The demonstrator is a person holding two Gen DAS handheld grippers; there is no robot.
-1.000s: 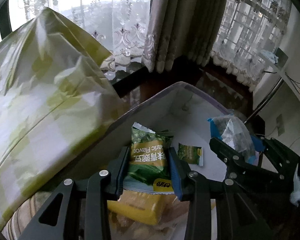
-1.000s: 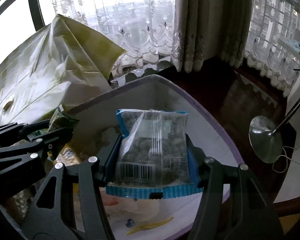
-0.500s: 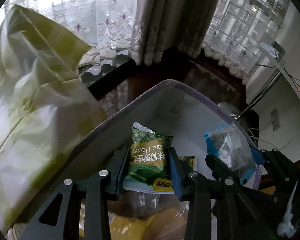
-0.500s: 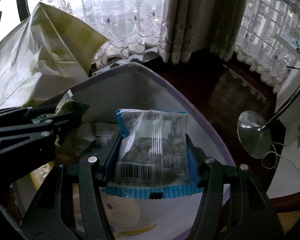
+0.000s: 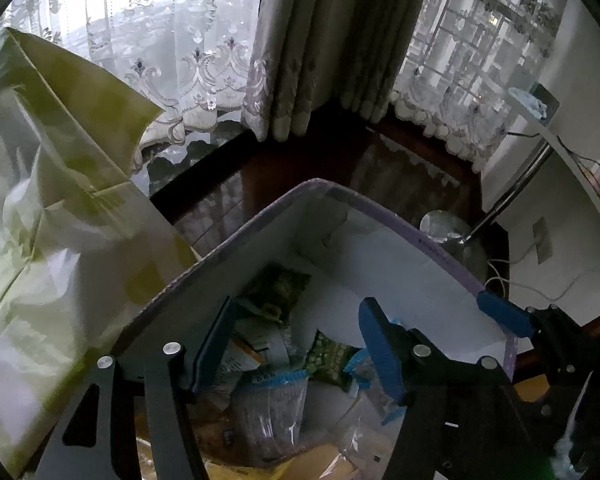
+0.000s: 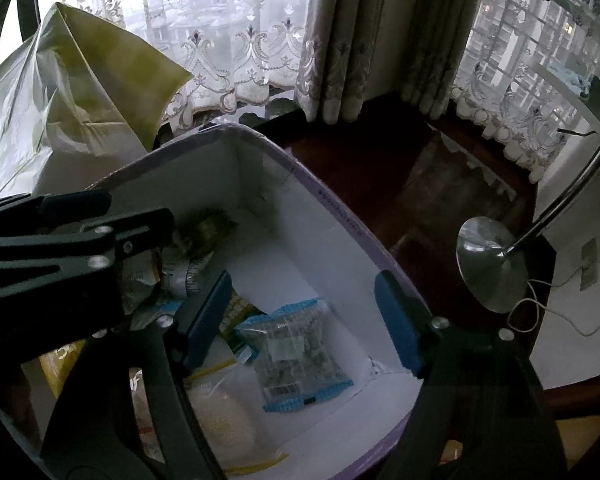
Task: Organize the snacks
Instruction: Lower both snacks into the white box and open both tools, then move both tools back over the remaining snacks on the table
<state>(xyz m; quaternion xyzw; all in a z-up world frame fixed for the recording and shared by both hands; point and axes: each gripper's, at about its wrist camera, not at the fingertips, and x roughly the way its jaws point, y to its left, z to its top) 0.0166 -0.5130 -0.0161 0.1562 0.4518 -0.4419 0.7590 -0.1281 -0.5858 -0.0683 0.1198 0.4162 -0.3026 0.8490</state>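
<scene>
- The left gripper [image 5: 296, 344] hangs over the box [image 5: 384, 216]; its jaws are opening and hold nothing.
- The right gripper [image 6: 304, 320] is beside it over the same box, jaws also opening, nothing between the pads.
- A blue-edged clear packet [image 6: 300, 356] lies flat on the box floor below the right gripper, apart from its fingers.
- A green packet [image 5: 278, 288] lies deeper in the box, against the left wall, among other snack packets.
- A yellow-green bag [image 5: 56, 208] stands just left of the box.
- The box sits on a dark glossy bench [image 6: 380, 176] by curtains [image 6: 356, 32].
</scene>
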